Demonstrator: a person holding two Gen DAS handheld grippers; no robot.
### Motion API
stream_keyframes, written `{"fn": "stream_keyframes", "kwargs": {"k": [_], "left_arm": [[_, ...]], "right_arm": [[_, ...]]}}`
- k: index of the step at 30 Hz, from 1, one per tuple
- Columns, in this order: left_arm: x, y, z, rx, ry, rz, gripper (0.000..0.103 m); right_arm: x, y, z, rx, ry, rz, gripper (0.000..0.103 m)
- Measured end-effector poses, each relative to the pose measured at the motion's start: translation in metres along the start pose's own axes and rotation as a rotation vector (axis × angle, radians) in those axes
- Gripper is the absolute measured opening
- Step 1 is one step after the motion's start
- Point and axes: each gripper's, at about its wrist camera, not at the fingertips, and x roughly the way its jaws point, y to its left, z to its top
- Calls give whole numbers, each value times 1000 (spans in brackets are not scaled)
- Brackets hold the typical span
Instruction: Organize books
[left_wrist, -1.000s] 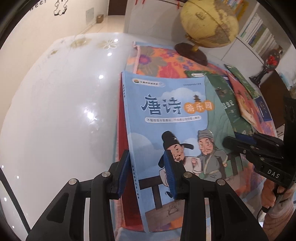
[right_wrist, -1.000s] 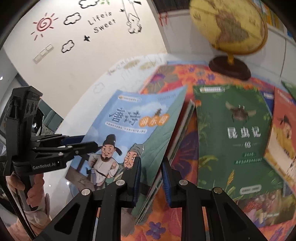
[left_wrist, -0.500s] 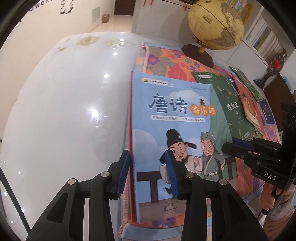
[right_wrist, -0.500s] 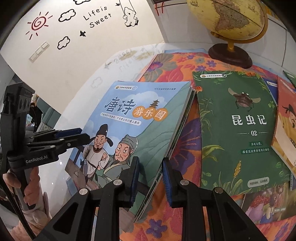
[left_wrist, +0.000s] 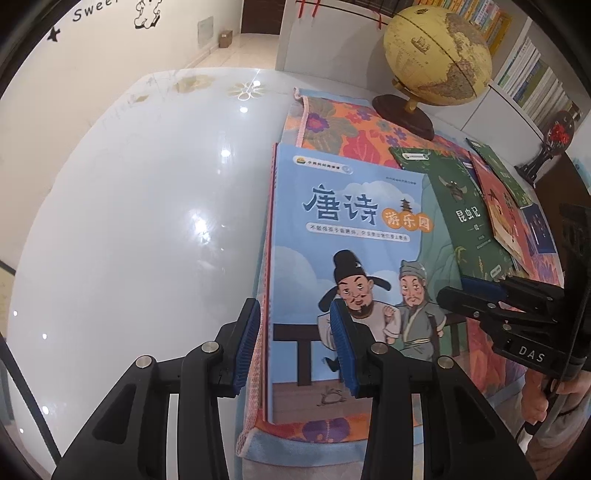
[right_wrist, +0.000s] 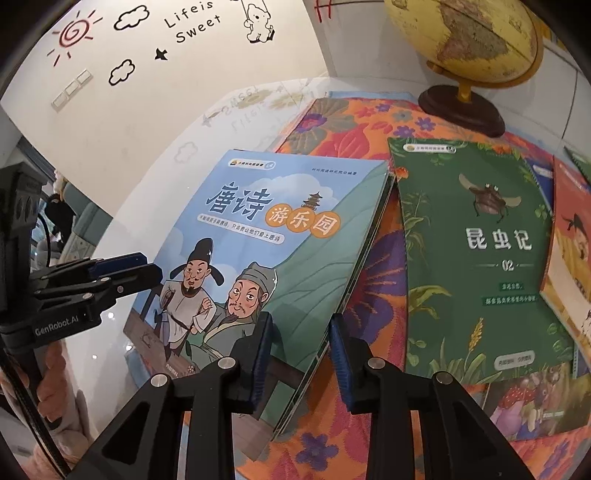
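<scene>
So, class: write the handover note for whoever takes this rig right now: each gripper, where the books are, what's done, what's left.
Left gripper: jaws slightly apart, astride the stack's left edge, nothing gripped.
Right gripper: jaws opening, astride the stack's right edge, nothing gripped.
Books: blue book tops a small stack at the left end of the mat. Green book lies flat beside it, apart; red book overlaps its right edge, with more underneath.
Done: stack looks squared and set down.
Left: probably add the green book, then the rest.
</scene>
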Motion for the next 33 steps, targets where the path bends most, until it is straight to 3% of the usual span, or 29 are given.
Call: {"fn": "stream_keyframes", "kwargs": {"k": [6, 12, 23, 28, 33], "left_arm": [[-16, -23, 5, 33, -35, 19, 40], [-23, -69, 14, 87, -57, 8, 40], [6, -205, 31, 224, -37, -78, 40], [33, -247, 45, 204, -25, -122, 40], [67, -261, 61, 80, -22, -189, 40]], "right_arm": [[-22, -10, -5, 21, -37, 31, 30], [-58, -40, -15, 78, -106, 45, 30], [-131, -169, -66, 338, -234, 20, 30], [-159, -232, -90, 491, -317, 8, 30], [-159, -278, -103, 602, -352, 30, 30]]}}
